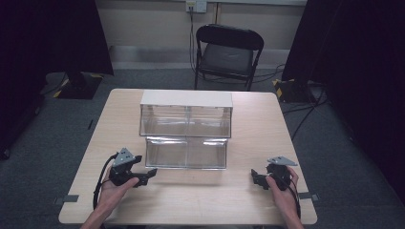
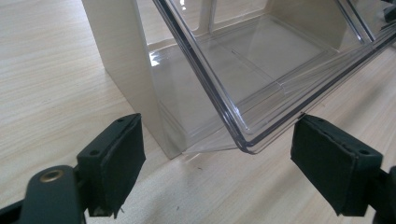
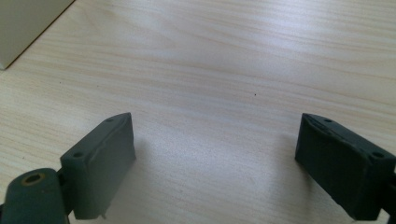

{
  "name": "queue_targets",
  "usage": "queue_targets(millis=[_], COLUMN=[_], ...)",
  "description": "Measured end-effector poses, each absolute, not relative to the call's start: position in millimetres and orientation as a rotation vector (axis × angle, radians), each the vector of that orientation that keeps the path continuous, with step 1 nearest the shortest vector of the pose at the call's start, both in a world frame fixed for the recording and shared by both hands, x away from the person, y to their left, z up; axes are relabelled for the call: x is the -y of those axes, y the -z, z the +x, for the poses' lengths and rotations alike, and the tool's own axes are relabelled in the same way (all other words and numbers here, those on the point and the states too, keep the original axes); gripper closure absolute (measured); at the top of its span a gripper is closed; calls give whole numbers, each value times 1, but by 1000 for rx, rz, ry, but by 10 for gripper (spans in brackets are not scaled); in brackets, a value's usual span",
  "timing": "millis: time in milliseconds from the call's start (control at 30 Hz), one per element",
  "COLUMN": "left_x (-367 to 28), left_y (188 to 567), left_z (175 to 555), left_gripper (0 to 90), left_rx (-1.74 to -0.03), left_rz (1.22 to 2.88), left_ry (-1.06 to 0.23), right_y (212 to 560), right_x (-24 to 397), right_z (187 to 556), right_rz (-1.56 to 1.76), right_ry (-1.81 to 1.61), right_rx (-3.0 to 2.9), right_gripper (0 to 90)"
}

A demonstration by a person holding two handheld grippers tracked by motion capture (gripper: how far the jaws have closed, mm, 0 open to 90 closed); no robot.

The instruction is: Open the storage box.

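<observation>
Your table [image 1: 248,195] carries a two-tier cabinet [image 1: 186,98] at its centre, and the clear lower drawer [image 1: 186,151] is tipped open toward you, its left front corner [image 2: 247,142] hanging just off the wood. Your left gripper [image 1: 152,173], at the drawer's seven o'clock, stands wide with that corner between its jaws but not touching either pad [image 2: 116,163]. Your right gripper [image 1: 253,177], at the drawer's four o'clock and well apart from it, is equally wide above bare wood. To close the drawer cleanly, I'd judge you should press on the front lip near its middle, pushing toward twelve o'clock so it doesn't skew.
</observation>
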State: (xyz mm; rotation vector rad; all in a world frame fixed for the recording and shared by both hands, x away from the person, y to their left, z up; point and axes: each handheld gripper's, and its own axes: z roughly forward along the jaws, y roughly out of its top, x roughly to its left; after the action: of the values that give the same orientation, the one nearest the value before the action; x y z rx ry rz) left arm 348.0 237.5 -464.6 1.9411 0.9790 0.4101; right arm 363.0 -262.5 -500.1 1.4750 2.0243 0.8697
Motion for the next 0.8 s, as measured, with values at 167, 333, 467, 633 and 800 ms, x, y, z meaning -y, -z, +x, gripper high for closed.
queue_targets(millis=[167,333,467,633,800], left_x=[-239,-241,-241,-242,-242], left_y=[463,464,463,463,462], left_z=[346,346,345,344,344], left_gripper=[189,190,191,182,181], left_rx=[-975,-975,-970,-962,-959], left_rz=[1929,1929,1925,1920,1916], left_ry=[-399,-401,-403,-405,-408], right_y=[500,500,500,500,500], right_x=[263,263,263,263,263], right_z=[363,363,363,363,363], right_rz=[1475,1475,1475,1474,1475], right_ry=[-870,-870,-870,-870,-870], right_rx=[-2024,-2024,-2024,-2024,-2024], right_gripper=[112,112,112,112,112])
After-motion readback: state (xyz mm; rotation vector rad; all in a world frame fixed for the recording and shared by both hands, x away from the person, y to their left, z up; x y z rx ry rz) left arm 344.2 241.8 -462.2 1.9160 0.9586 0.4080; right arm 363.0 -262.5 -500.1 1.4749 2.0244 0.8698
